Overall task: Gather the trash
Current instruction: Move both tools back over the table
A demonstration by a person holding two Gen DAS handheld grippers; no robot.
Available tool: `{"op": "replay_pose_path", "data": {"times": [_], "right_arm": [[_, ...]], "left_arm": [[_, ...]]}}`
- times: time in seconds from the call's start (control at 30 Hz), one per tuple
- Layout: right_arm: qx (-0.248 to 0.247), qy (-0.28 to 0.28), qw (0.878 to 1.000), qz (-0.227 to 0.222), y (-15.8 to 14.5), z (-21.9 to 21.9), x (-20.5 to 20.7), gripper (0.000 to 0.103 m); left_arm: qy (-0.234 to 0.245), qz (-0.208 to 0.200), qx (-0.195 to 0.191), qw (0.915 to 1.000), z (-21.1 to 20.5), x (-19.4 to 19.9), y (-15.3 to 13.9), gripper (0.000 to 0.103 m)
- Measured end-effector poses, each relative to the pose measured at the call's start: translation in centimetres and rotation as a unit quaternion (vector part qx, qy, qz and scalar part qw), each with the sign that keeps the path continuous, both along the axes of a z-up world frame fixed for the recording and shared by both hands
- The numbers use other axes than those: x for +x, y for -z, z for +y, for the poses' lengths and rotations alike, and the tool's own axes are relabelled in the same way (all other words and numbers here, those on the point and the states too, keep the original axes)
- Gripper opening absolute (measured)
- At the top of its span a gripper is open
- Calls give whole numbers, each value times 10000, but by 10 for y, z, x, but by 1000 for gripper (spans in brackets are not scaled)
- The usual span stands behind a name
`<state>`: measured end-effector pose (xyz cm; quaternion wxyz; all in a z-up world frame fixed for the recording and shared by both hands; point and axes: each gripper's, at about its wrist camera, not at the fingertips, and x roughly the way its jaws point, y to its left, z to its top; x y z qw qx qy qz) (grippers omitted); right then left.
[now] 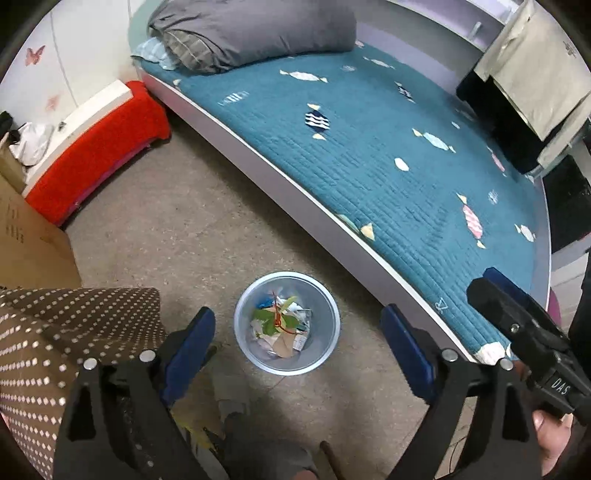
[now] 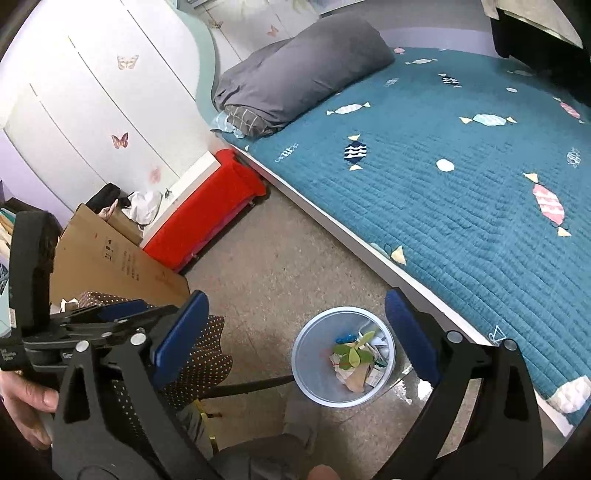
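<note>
A round pale blue trash bin [image 1: 246, 347] stands on the floor beside the bed; it also shows in the right wrist view [image 2: 314, 384]. It holds crumpled paper, green leaf-shaped scraps [image 1: 267, 317] and other litter [image 2: 356, 356]. My left gripper [image 1: 297, 345] is open and empty, held above the bin. My right gripper [image 2: 295, 338] is open and empty, also above the bin. The right gripper shows at the right edge of the left wrist view [image 1: 524, 328], and the left gripper shows at the left in the right wrist view [image 2: 92, 321].
A bed with a teal candy-print quilt [image 1: 369, 147] and a grey folded duvet [image 1: 251, 33] fills the right side. A red cloth-covered bench [image 1: 99, 155], cardboard boxes [image 2: 118, 258] and a brown polka-dot cloth [image 1: 55, 332] lie to the left. Bare speckled floor [image 1: 177, 221] surrounds the bin.
</note>
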<state>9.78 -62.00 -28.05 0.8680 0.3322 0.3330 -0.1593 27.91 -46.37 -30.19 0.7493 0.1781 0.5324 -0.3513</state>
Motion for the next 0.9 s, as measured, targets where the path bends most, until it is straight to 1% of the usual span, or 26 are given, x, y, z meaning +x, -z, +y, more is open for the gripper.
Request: {"op": "replay_pose_path", "data": {"times": [0.1,0.2,0.33,0.43,0.53,0.7,0.83,0.9], "right_arm": [[-75,35,10000,39,-5,4,0,97],[-147,3,9999,60,-14,13,2,97],[-254,-145,9996,7,-30,28,2,97],[-387,-316,9987,-50,-46,44,4,97],[-502,-499,9974,-133,-63,62,8,97],[-673,-853,9937,-280,-88,99,20,97],[-782,-1198,9891,-343,-101,132,36,97],[-845,-1401,9858,-374,-108,152,45,97]], "left_arm": [[-70,-108,-82,9999,11,-5,-10,90],[-228,-383,-199,9988,25,-13,-27,91],[-284,-447,-436,9976,45,-21,-44,91],[-343,-658,-556,9957,61,-31,-61,91],[-461,-816,-803,9924,85,-41,-83,91],[-625,-1184,-988,9861,126,-55,-108,91],[-816,-1454,-1015,9808,163,-63,-121,92],[-994,-1590,-1020,9770,190,-65,-127,92]]}}
